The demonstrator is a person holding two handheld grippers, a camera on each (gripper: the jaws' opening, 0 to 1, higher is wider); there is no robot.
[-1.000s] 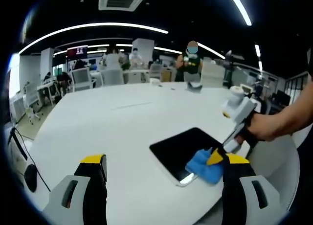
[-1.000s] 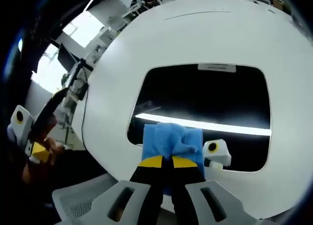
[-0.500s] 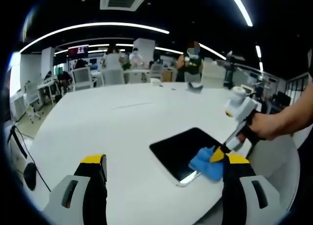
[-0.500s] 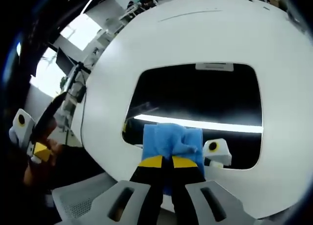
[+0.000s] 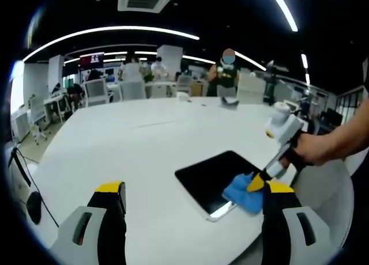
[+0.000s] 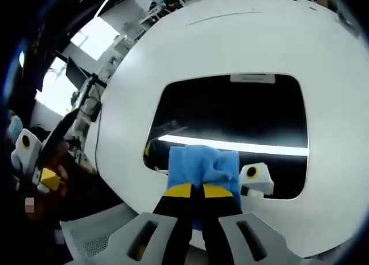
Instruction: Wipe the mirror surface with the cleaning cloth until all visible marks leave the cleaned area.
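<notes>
Right gripper (image 6: 192, 189): pinching the cleaning cloth (image 6: 203, 165), pressed on the mirror's near edge.
Mirror (image 6: 230, 112): flat on desk (image 6: 230, 40), long axis crosswise ahead of the right gripper.
Left gripper (image 5: 193, 190): spread, holding nothing, hovering beside the mirror.

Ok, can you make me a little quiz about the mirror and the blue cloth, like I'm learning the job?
1. True or false: the right gripper is shut on the blue cloth.
2. Which part of the mirror does the cloth sit on? A) the edge nearest the right gripper B) the far edge C) it lies off the mirror
3. Fill in: the left gripper is ____, holding nothing above the white table.

Key: 1 true; 2 A; 3 open
</notes>
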